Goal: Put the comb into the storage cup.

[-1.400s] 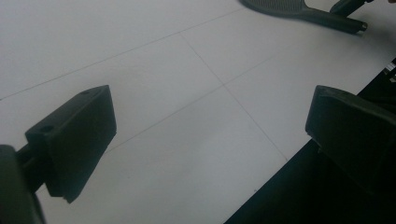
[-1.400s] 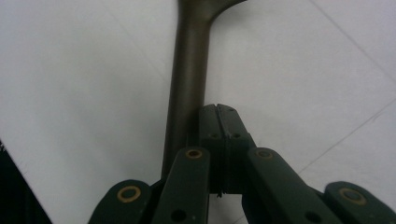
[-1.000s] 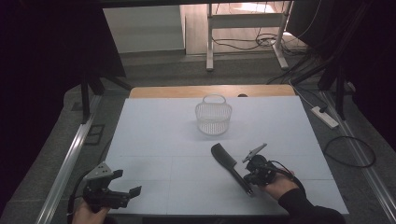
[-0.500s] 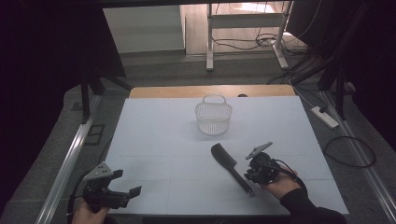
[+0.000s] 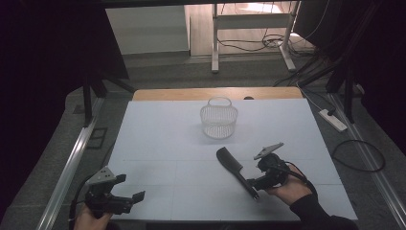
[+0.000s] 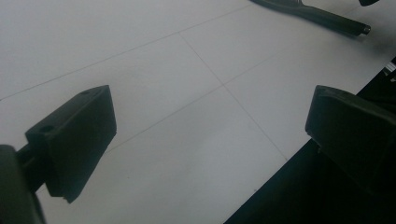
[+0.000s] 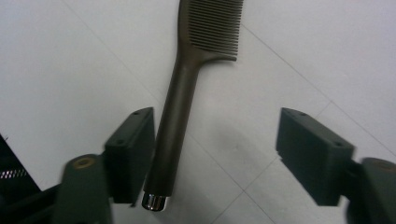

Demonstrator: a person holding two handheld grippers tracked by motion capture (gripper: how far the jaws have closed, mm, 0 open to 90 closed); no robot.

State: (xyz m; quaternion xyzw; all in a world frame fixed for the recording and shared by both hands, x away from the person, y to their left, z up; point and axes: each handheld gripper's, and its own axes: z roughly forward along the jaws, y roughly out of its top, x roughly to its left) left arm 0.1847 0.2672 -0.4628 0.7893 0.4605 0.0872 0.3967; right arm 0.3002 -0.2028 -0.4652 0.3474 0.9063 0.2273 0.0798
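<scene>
At the table's near left corner, the left gripper (image 5: 128, 200) is hovering with jaws spread wide and empty. Mid-table, a white wire basket (image 5: 219, 118) is standing. Right of centre, a dark plastic comb (image 5: 234, 169) is lying flat; the right gripper (image 7: 215, 156), jaws wide, is straddling its handle, likely needing to close next.

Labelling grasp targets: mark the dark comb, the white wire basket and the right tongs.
Dark plastic comb with long handle (image 7: 173, 126): right gripper view, mid-handle.
White round wire basket (image 5: 219, 121): high view, side wall.
Right tongs (image 7: 215, 156): right gripper view, midway between the open jaws.
</scene>
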